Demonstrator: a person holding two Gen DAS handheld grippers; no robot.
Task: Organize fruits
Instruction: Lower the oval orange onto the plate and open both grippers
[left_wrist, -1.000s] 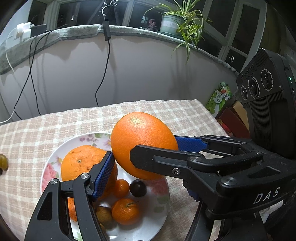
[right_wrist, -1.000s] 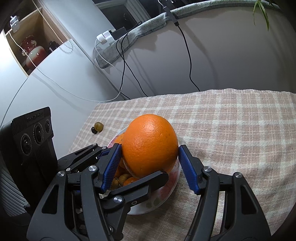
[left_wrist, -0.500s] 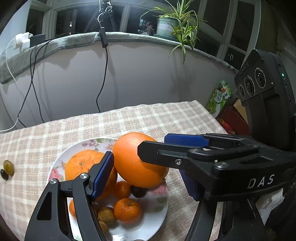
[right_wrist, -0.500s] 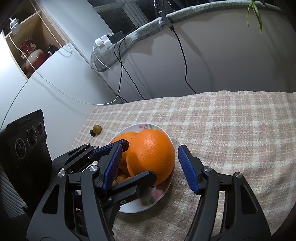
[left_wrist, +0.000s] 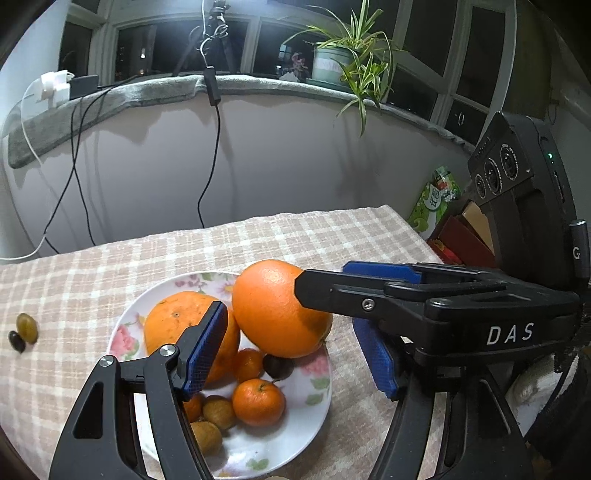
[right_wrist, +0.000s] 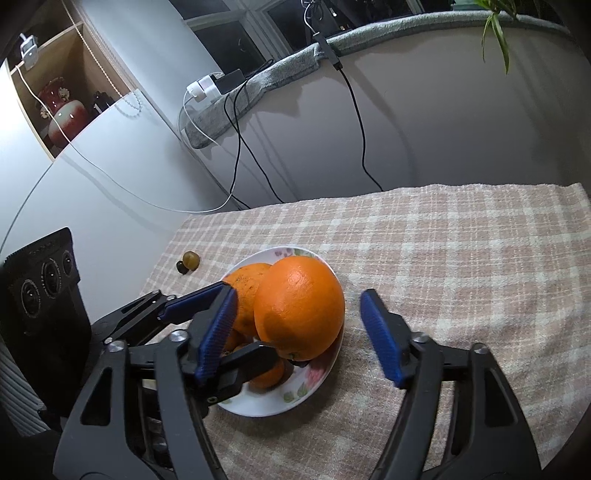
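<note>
- Far left on the checked cloth of the worktop (left_wrist: 303, 236), two grapes (left_wrist: 23, 329) lie together, one green and one dark, well apart from the plate.
- The floral plate (left_wrist: 317, 413) sits mid-cloth and holds a pile of fruit: a large orange at the back left (left_wrist: 173, 321), small mandarins (left_wrist: 258, 402), brownish longan-like fruits (left_wrist: 221, 409) and a dark round fruit (left_wrist: 277, 365).
- A second big orange (left_wrist: 273, 310) rests on the right side of the pile, leaning on the first orange and overhanging the plate's right rim.
- Behind, cables (left_wrist: 210, 155) hang down the wall from a grey-padded sill, with a white charger at the left and a potted spider plant (left_wrist: 351, 62) toward the right; a green carton (left_wrist: 436, 199) and boxes stand past the cloth's right edge.
- Left gripper (left_wrist: 291, 354): its fingers stand wide apart above the plate, holding nothing; the left blue pad shows in front of the back orange, and whether it touches it cannot be told.
- Right gripper (right_wrist: 299, 336): its fingers have just been opening, with the big orange between them but both pads clear of its skin, so the fruit is released. The left gripper's finger crosses beneath that orange in the right wrist view.
</note>
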